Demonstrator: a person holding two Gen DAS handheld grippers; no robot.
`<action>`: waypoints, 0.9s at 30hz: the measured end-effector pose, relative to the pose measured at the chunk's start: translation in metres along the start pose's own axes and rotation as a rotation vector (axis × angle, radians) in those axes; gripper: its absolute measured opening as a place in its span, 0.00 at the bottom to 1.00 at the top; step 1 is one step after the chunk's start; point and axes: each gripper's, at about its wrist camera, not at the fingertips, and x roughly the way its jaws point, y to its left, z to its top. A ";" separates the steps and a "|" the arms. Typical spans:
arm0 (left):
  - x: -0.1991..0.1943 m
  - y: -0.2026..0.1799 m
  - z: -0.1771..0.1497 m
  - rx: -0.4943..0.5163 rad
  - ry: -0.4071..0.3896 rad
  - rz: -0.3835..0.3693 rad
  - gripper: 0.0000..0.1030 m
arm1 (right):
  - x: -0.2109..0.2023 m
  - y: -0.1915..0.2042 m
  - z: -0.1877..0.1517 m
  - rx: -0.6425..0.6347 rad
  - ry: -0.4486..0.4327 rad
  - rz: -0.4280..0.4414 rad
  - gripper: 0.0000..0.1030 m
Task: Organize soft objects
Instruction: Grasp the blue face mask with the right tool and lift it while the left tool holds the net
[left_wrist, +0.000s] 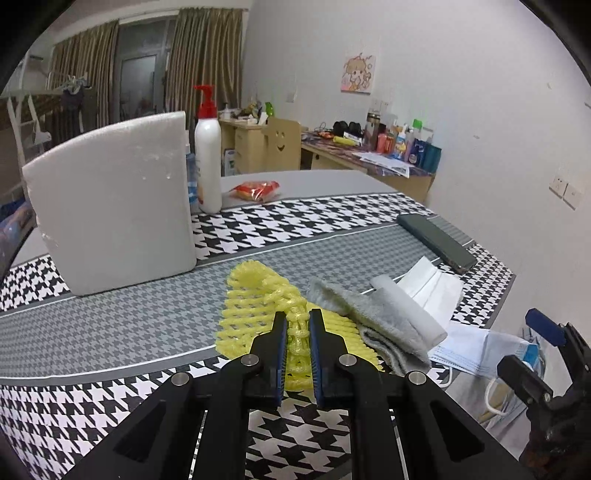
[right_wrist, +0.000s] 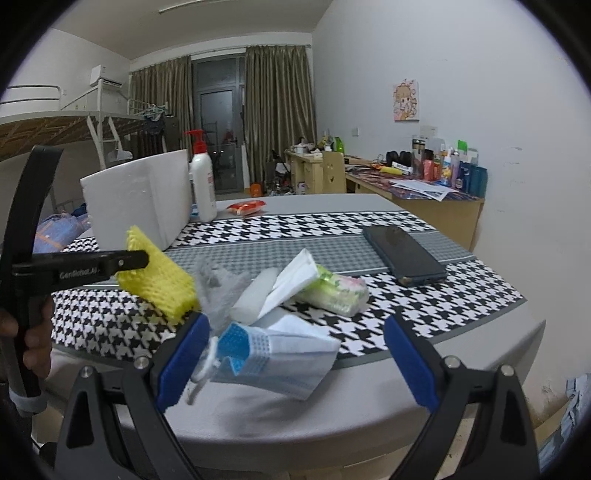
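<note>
A yellow foam net (left_wrist: 255, 306) lies across the houndstooth mat (left_wrist: 332, 218), and my left gripper (left_wrist: 297, 317) is shut on its near end. From the right wrist view the yellow net (right_wrist: 162, 280) hangs tilted from the left gripper (right_wrist: 140, 260), its lower end by the mat. To its right lie a grey cloth (left_wrist: 369, 314), a white foam roll (left_wrist: 406, 310), a white tissue (left_wrist: 432, 284) and a tissue pack (right_wrist: 336, 291). My right gripper (right_wrist: 295, 325) stands open just above a blue face mask (right_wrist: 280, 365) at the table's front edge, holding nothing.
A white foam box (left_wrist: 110, 206) stands at the back left, with a lotion bottle (left_wrist: 208, 155) and a red packet (left_wrist: 255, 190) beside it. A dark phone (right_wrist: 402, 254) lies on the mat's right side. A person's hand (right_wrist: 33, 332) grips the left tool.
</note>
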 end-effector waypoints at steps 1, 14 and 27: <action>-0.001 0.000 0.000 0.000 -0.002 -0.001 0.12 | -0.003 0.002 -0.001 -0.004 -0.008 0.011 0.95; -0.012 0.009 -0.007 -0.013 -0.010 0.006 0.12 | 0.020 0.003 -0.014 -0.009 0.091 0.011 0.71; -0.011 0.010 -0.008 -0.016 -0.013 0.007 0.12 | 0.035 -0.001 -0.019 -0.005 0.177 -0.068 0.21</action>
